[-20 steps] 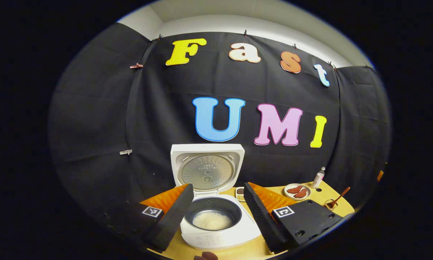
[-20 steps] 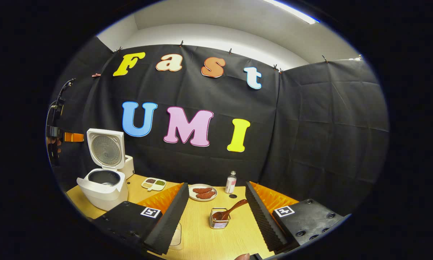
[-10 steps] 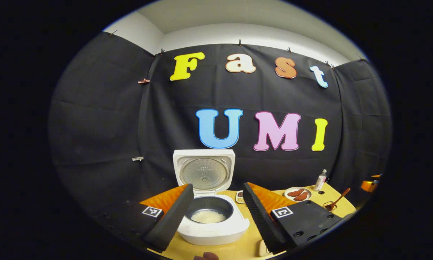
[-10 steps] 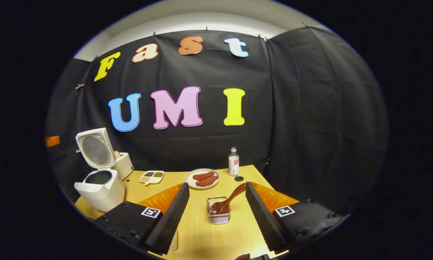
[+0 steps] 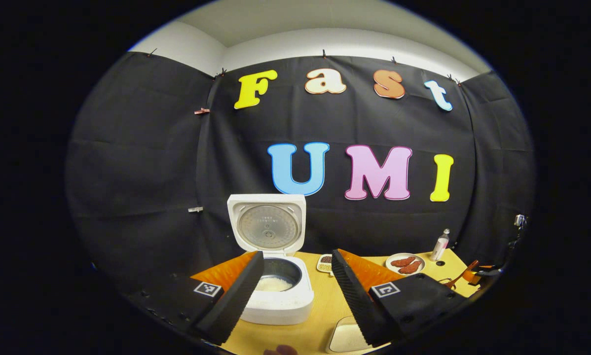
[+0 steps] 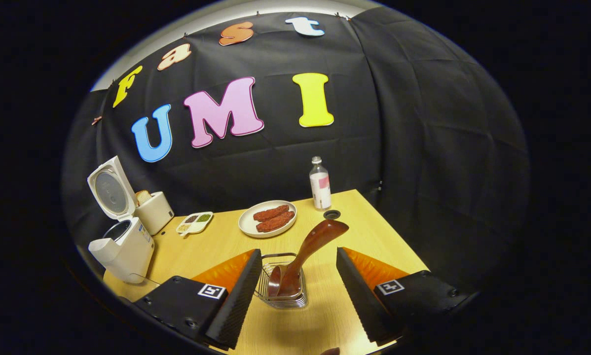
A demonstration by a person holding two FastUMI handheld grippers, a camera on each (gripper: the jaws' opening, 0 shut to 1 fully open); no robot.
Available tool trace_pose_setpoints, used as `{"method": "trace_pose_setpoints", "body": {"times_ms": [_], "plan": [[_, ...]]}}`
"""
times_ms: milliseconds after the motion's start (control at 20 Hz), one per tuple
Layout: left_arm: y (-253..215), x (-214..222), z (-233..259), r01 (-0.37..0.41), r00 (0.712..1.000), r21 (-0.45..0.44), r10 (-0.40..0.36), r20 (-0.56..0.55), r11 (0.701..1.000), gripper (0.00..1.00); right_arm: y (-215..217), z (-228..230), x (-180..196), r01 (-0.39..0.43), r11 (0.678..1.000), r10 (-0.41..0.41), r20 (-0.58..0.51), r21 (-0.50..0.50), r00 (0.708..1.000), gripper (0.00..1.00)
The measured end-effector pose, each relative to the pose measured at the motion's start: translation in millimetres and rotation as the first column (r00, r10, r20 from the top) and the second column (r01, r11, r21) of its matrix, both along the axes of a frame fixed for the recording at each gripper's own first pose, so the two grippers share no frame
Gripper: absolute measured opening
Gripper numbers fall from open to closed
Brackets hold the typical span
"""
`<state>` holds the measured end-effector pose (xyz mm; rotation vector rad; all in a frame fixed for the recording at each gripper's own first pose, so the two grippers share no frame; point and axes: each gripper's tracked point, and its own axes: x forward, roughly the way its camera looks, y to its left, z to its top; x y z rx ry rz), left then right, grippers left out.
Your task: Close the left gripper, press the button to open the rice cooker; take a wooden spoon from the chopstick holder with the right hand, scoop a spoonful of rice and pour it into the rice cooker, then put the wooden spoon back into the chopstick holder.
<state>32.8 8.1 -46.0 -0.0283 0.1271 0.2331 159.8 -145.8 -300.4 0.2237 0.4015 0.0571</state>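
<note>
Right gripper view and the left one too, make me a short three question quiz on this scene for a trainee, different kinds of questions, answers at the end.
1. True or false: the rice cooker has its lid shut.
2. Multiple choice: the wooden spoon is A) lying flat on the table, B) standing tilted in the wire chopstick holder, C) held by the right gripper.
3. Fill in: the plate with reddish food sits beside a small ___ with a cap.

Key
1. False: the lid stands open and rice shows in the pot.
2. B: the open fingers flank the holder without gripping.
3. Bottle.
</note>
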Motion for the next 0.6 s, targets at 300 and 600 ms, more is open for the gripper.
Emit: {"method": "trace_pose_setpoints", "body": {"times_ms": [300,600], "plan": [[-5.1,-8.5,-10.5,-0.078,0.996,0.002,0.078,-0.036,0.997,0.95,6.3,-44.6,33.1,-0.048,0.998,0.05,-0.039,0.045,0.998,0.76],[8.8,-24.7,-17.8,-0.142,0.987,0.027,0.144,-0.07,0.989,0.95,15.6,-38.5,31.1,-0.066,0.998,0.066,-0.029,-0.009,0.997,0.33]]}}
